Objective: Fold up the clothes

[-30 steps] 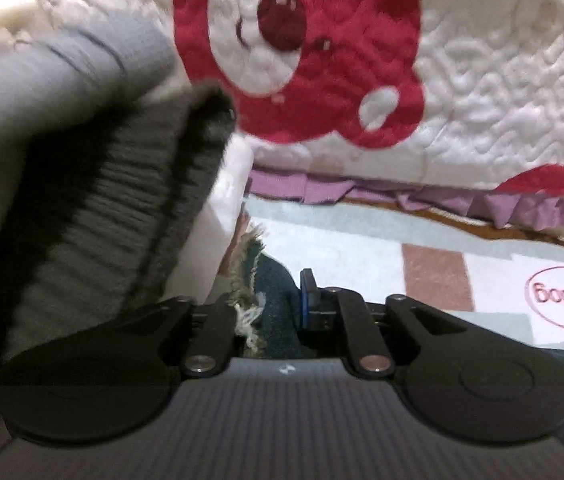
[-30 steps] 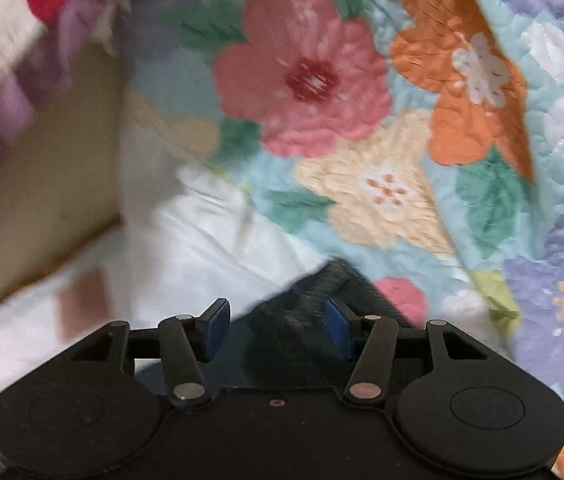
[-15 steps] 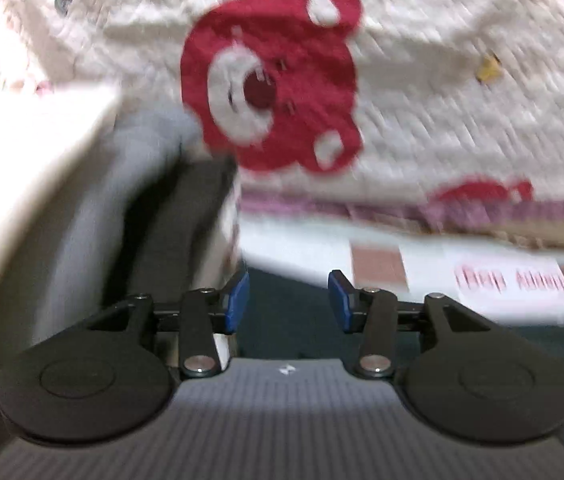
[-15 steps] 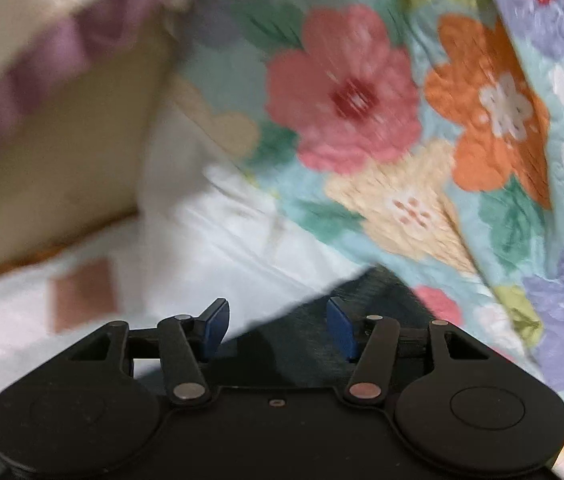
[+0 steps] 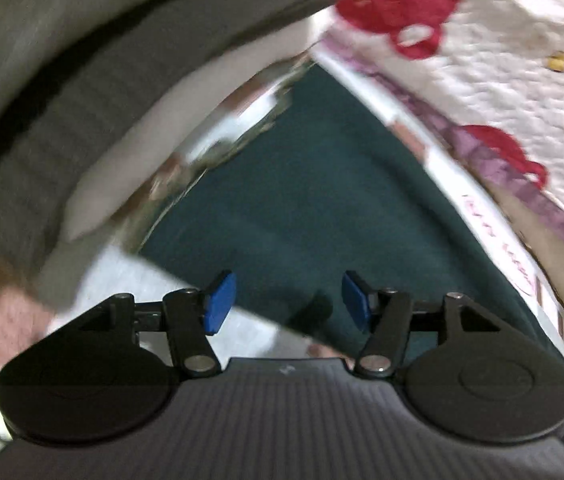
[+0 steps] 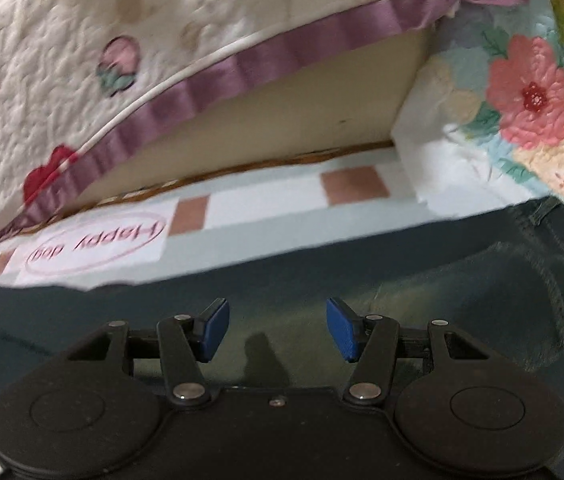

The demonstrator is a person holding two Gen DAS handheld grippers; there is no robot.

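Note:
A dark teal pair of jeans (image 5: 310, 192) lies flat on a white patterned sheet (image 5: 149, 280). In the left wrist view my left gripper (image 5: 288, 304) hovers over the jeans' near edge, its jaws opening with nothing between the blue pads. In the right wrist view the same jeans (image 6: 402, 280) fill the lower half, with seam stitching at the right. My right gripper (image 6: 277, 330) stands open just above the denim, holding nothing.
A stack of folded grey knitwear (image 5: 81, 92) and a white garment lies at the left. A cream quilt with red bears (image 6: 81, 60) and a purple ruffle hangs behind. A floral quilt (image 6: 530, 96) lies at the right. The sheet (image 6: 282, 204) shows brown squares and pink lettering.
My left gripper's jaws have widened, and it rolled and swung over the jeans. My right gripper, open throughout, swept left from the floral quilt to above the jeans.

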